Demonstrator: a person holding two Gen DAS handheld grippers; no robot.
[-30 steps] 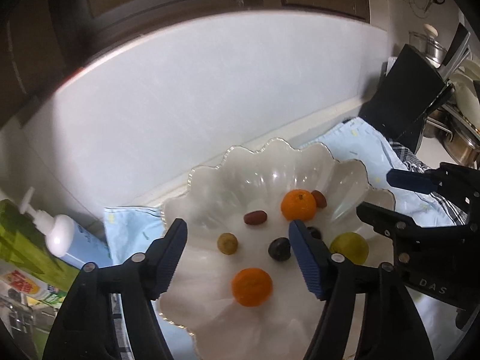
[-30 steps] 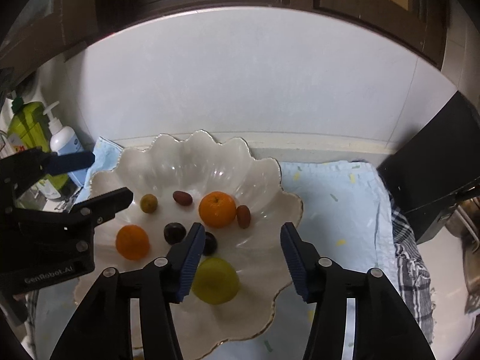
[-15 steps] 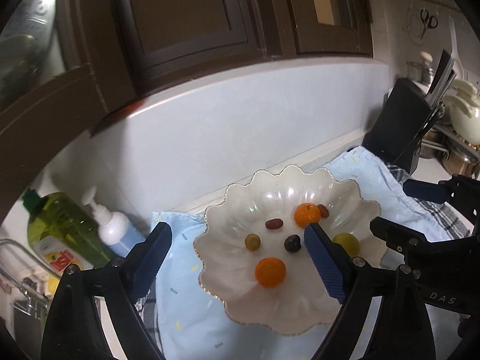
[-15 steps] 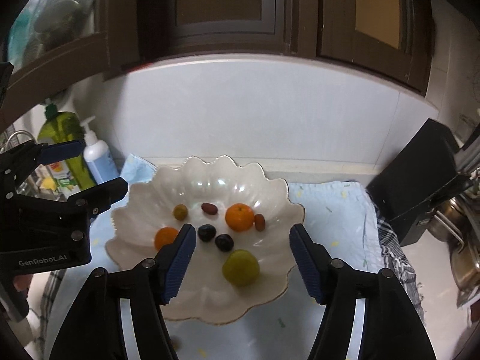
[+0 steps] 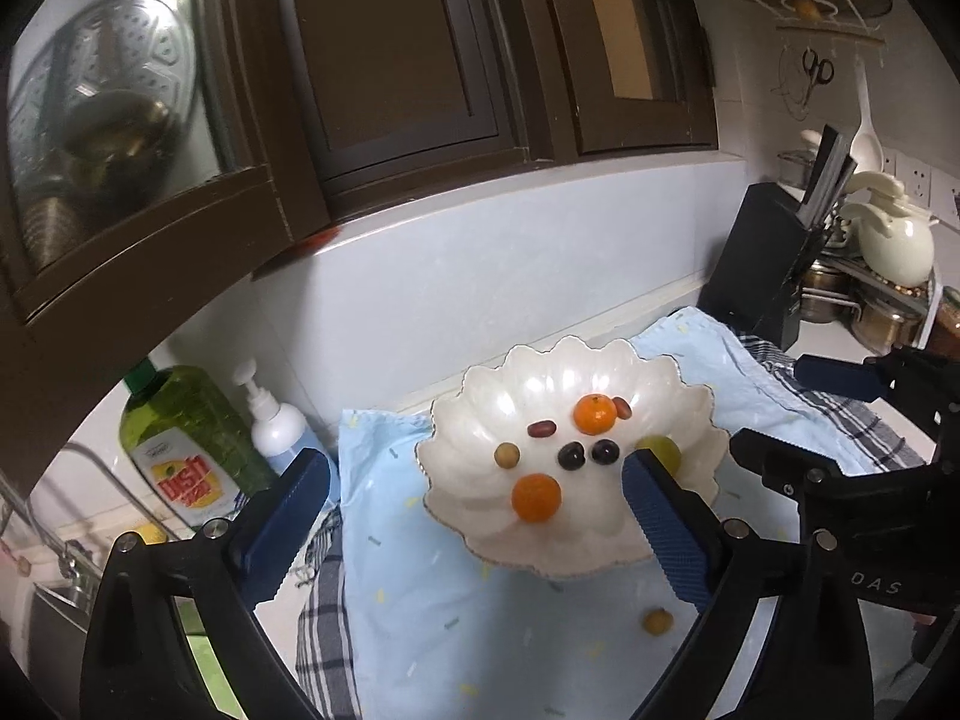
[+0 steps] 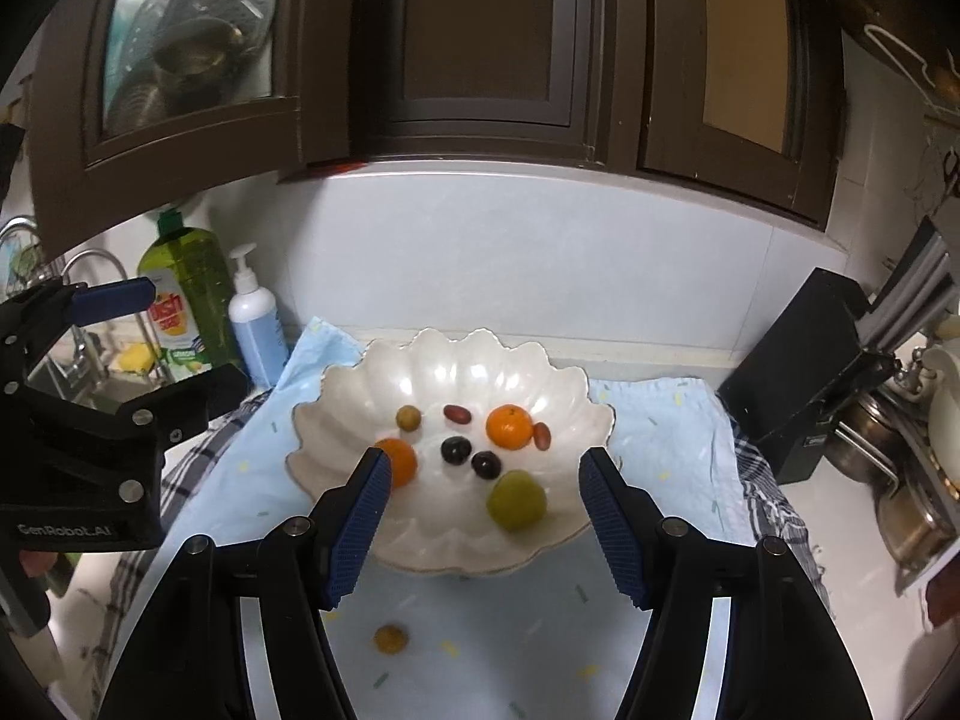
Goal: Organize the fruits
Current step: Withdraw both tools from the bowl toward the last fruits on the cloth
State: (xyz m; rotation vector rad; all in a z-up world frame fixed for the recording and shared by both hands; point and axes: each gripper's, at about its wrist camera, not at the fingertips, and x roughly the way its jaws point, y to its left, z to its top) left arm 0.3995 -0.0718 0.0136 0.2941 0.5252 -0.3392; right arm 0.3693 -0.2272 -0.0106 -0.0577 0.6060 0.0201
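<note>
A white scalloped bowl sits on a light blue cloth. It holds two oranges, a green fruit, two dark grapes, red dates and a small yellow-brown fruit. Another small yellow-brown fruit lies on the cloth in front of the bowl. My left gripper and my right gripper are open and empty, held back above the bowl's near side.
A green dish soap bottle and a white pump bottle stand at the left by a sink. A black knife block and steel pots stand at the right. Dark cabinets hang above.
Both grippers have pulled back and up from the bowl, so it looks smaller. The loose small fruit on the cloth has come into view.
</note>
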